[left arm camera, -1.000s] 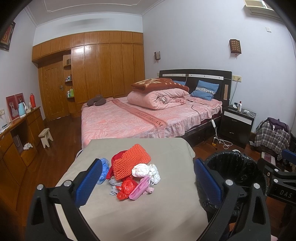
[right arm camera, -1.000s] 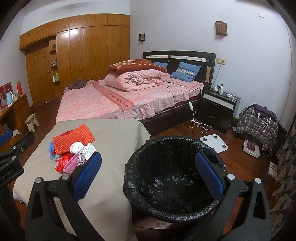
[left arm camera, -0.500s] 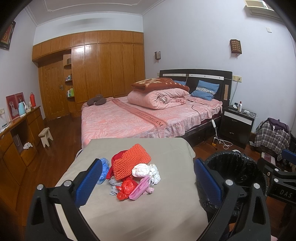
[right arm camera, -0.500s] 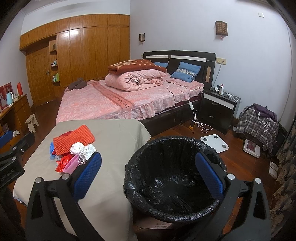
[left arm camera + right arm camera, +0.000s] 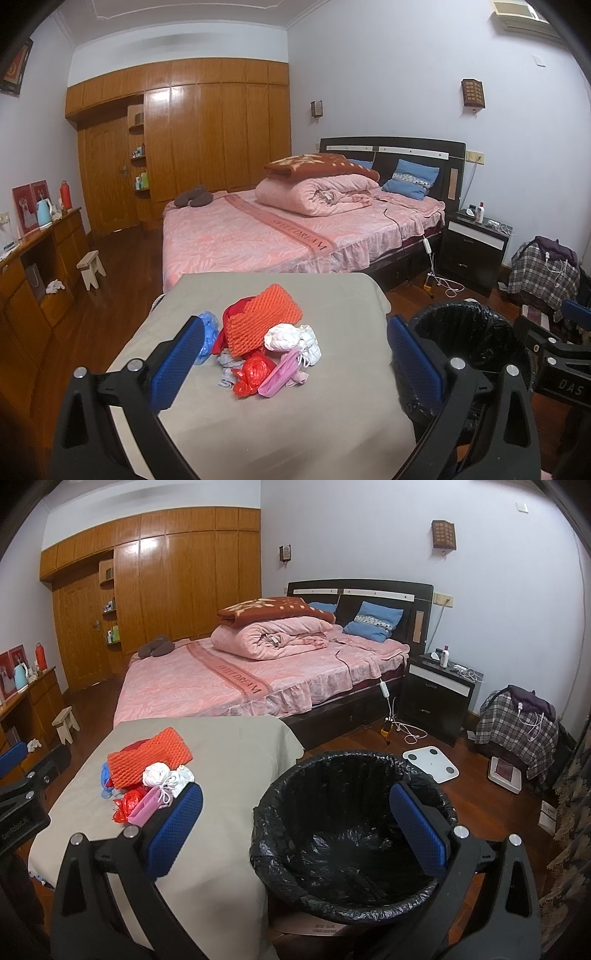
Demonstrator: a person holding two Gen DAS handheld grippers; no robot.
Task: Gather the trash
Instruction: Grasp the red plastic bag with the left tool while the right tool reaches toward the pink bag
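- Both fingers spread wide, left (image 5: 293,354) and right (image 5: 295,823), grasping nothing.
- Nothing has changed: trash pile (image 5: 266,347) sits untouched on worktop (image 5: 295,424), bin (image 5: 351,834) empty, collecting not begun.

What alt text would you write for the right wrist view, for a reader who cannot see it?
The open right gripper hovers over an empty black-lined trash bin beside a grey-covered table. A pile of trash, topped by orange foam netting, sits on the table; a pink bed stands behind.
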